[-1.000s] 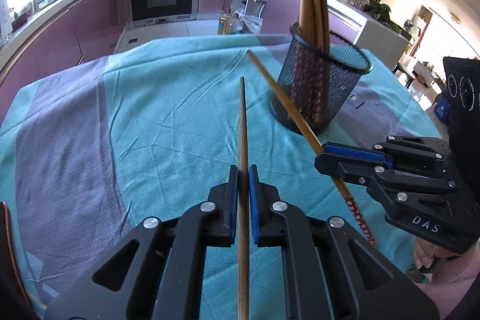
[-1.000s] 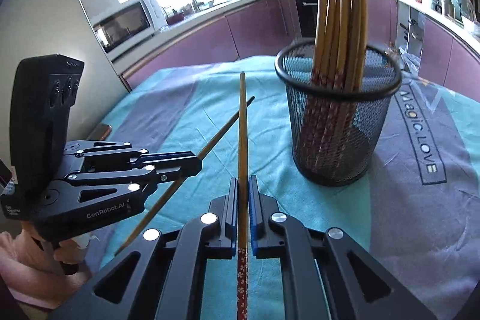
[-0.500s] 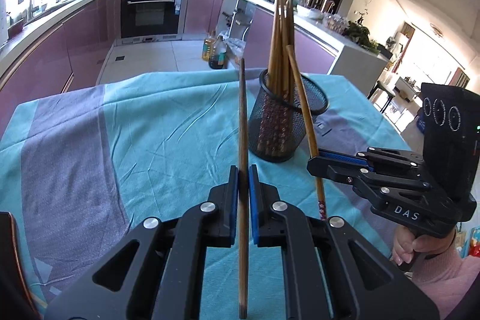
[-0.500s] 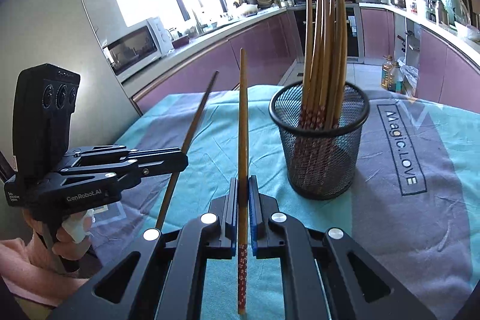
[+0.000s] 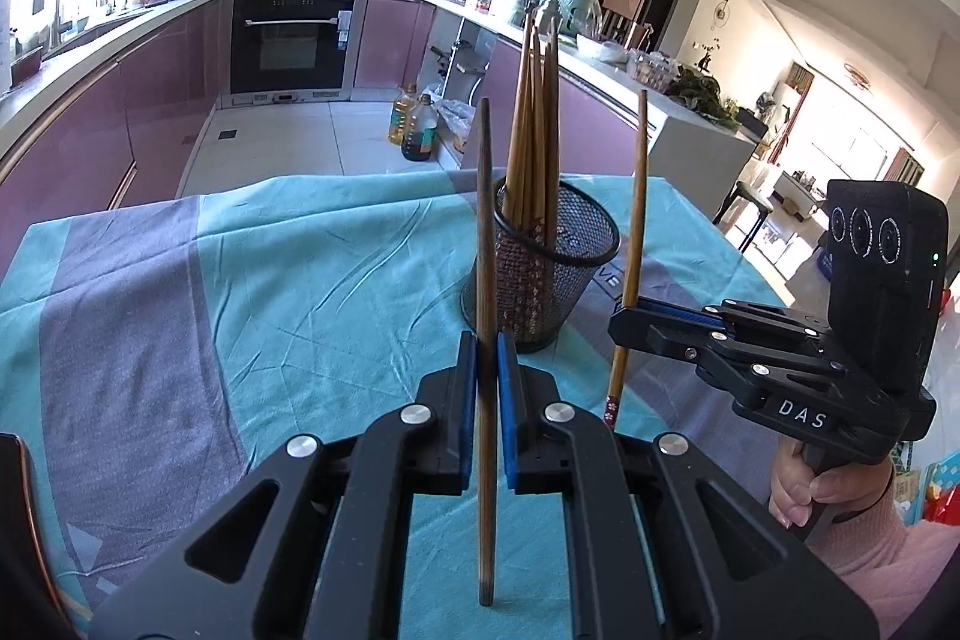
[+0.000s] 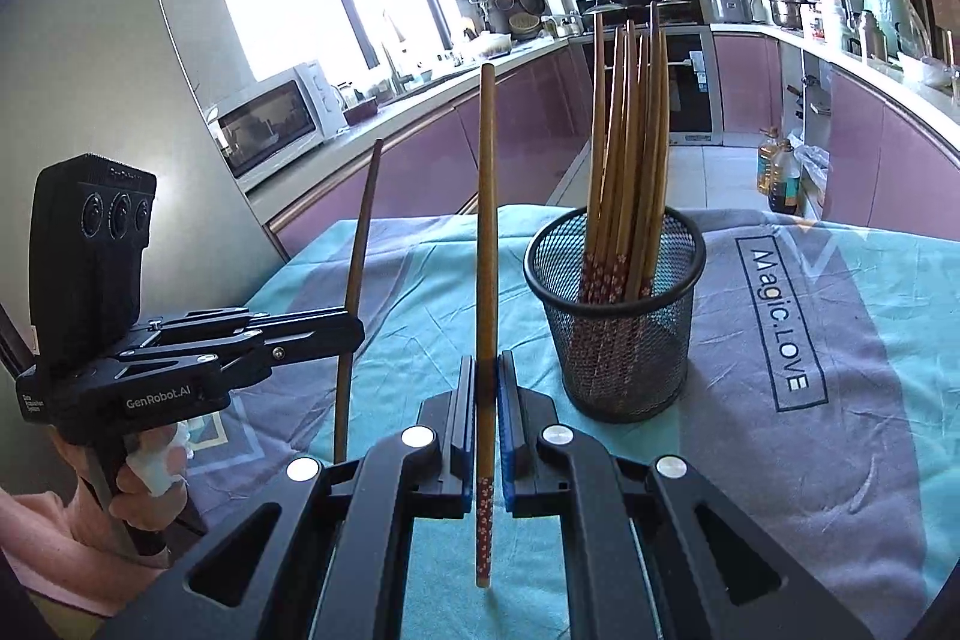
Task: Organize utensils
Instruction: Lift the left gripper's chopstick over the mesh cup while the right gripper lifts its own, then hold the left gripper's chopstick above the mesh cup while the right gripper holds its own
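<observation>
Left gripper (image 5: 486, 388): closed on a plain dark chopstick (image 5: 485, 280), held upright; housing marked "GenRobot.AI" in the right wrist view. Right gripper (image 6: 487, 418): clamped on a flower-patterned chopstick (image 6: 486, 280), also upright; housing lettered "DAS" in the left wrist view. Black mesh holder (image 6: 612, 340): stands on the table just ahead of both grippers, holding a bundle of chopsticks (image 6: 627, 148) with patterned ends down. Teal and grey tablecloth (image 6: 840, 400): printed "Magic.LOVE" in a box beside the holder.
</observation>
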`<state>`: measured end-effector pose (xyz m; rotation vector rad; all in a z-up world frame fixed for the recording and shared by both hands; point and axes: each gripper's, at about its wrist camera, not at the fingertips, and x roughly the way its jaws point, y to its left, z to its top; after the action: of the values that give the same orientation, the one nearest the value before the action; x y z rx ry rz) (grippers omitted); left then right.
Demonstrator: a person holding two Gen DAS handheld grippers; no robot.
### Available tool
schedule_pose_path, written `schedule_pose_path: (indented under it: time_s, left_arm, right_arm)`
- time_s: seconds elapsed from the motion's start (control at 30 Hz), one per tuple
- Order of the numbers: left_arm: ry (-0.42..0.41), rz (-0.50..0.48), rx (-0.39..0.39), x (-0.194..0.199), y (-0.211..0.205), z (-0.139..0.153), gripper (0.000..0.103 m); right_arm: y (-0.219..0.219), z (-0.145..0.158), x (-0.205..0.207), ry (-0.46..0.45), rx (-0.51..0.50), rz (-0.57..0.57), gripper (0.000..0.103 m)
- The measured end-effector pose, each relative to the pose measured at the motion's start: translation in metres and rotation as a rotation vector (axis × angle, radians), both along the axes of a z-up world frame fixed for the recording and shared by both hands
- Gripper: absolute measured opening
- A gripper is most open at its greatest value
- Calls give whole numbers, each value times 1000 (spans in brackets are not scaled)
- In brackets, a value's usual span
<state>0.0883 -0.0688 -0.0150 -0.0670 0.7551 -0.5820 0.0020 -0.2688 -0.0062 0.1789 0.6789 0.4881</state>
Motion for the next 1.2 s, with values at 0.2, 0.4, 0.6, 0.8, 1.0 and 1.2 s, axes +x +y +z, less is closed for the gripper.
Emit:
schedule_pose_path:
  time_s: [0.2, 0.4, 0.6, 0.8, 1.0, 1.2]
  left_arm:
    - [-11, -4, -13, 1, 2, 4, 8]
    - [-21, -2, -18, 2, 4, 5, 8]
    - [-38, -1, -26, 1, 6, 10, 7]
    - [-57, -3, -31, -2, 5, 14, 7]
    - [-67, -5, -38, -5, 5, 19, 7]
    - [-75, -7, -42, -7, 6, 20, 7]
  right_arm:
    - [-3, 6, 0, -13, 6, -4, 6]
    - [-5, 10, 2, -26, 12, -6, 6]
    - [-6, 14, 1, -37, 17, -11, 6]
    - [-7, 17, 2, -46, 18, -19, 6]
    - [-9, 19, 2, -53, 19, -23, 6]
    - [-10, 20, 4, -59, 21, -27, 6]
